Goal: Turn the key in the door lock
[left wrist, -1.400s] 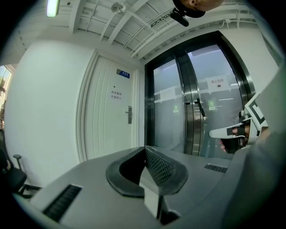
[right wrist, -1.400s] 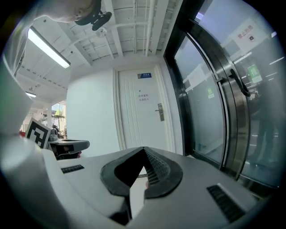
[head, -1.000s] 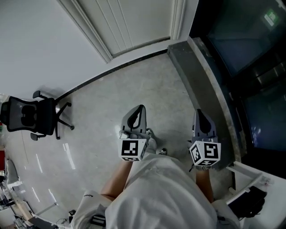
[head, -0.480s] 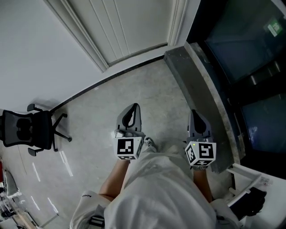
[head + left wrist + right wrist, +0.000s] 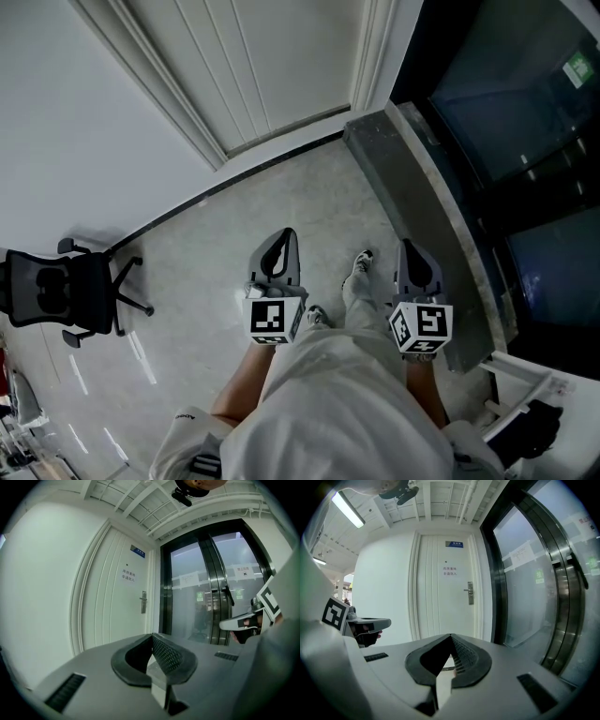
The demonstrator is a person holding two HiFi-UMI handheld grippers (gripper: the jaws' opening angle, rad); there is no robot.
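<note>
At 9 o'clock in the head view an office chair (image 5: 66,291) stands well apart from your path. Your left gripper (image 5: 286,246) points toward 12 o'clock, its jaws pressed together with nothing between them.

The white door (image 5: 272,66) lies at 12 o'clock. The lock (image 5: 143,602) sits with its lever handle near the door's right edge at mid-height, well apart from both grippers. Any key in it is too small to make out.

Your right gripper (image 5: 412,258) is likewise closed tip to tip and empty. Dark glass doors (image 5: 525,112) fill 2 o'clock.

Handling: expect the key to be a small, stiff, smooth metal part – light, but likely to slip out of a shallow pinch. Spread one gripper's jaws first. Take hold of the key's flat head across its two broad faces and seat it deep between the jaws. Then roll the wrist about the key's own axis – do not pry sideways, since the thin blade could bend.
</note>
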